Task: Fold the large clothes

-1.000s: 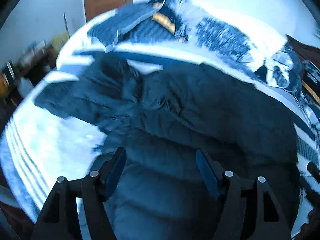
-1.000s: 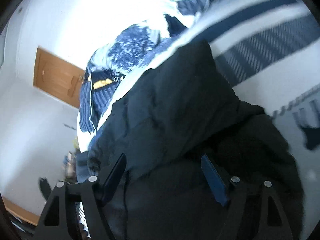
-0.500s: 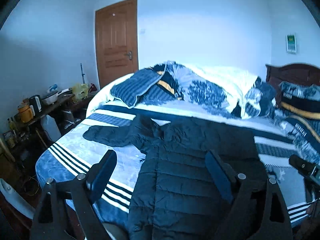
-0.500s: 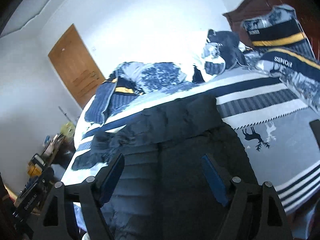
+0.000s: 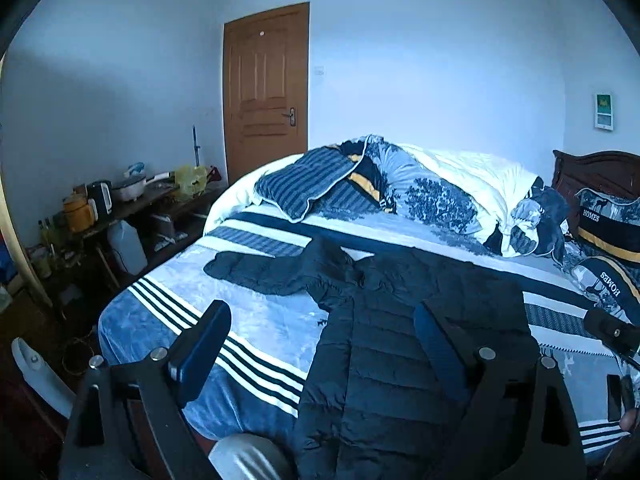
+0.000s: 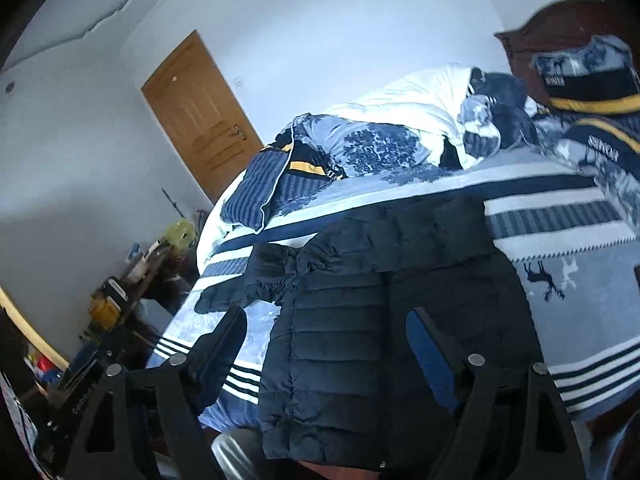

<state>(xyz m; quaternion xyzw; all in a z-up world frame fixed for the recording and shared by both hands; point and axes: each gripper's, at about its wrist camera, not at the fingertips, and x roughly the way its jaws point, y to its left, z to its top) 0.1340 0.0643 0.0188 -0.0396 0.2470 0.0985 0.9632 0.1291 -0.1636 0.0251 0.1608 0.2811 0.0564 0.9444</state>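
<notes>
Now the dark jacket [image 5: 400, 344] lies flat on the bed [image 5: 248, 324], one sleeve [image 5: 256, 270] spread to the side, its hem hanging over the edge. Both the left gripper [image 5: 320, 344] and right gripper [image 6: 324, 340] are spread wide above it, grasping nothing.

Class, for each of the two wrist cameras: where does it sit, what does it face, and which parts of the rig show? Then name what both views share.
Left wrist: on the left gripper, open, facing the bed; the right gripper's tip shows at the edge.
Right wrist: on the right gripper, open, tilted, above the black puffer jacket.
Shared: jacket, bed, wooden door, pillows.
</notes>
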